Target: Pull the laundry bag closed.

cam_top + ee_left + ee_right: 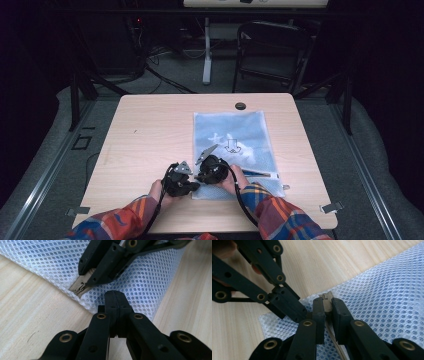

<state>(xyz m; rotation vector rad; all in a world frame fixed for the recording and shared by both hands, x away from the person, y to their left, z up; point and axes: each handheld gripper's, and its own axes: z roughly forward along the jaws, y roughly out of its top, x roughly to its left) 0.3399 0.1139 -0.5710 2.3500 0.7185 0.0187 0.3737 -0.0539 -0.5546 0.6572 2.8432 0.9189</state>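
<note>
A white mesh bag (235, 135) with blue contents lies flat on the right half of the wooden table (150, 135). Both hands meet at its near left corner. My left gripper (115, 298) is shut, its tips pinching the mesh (150, 277) at the corner's edge; in the high view it (194, 187) sits just left of the bag. My right gripper (327, 302) is shut on the tan zipper pull (327, 296), with the zipper tape (334, 337) running back under the jaws. In the left gripper view the right gripper's tips rest on the zipper slider (79, 287).
A cable grommet (240, 105) sits near the table's far edge. Metal clips (331, 207) stand at the near corners. A dark folding chair (270, 50) and a table leg (206, 50) are beyond the far edge. Bare wood (145, 130) spreads left of the bag.
</note>
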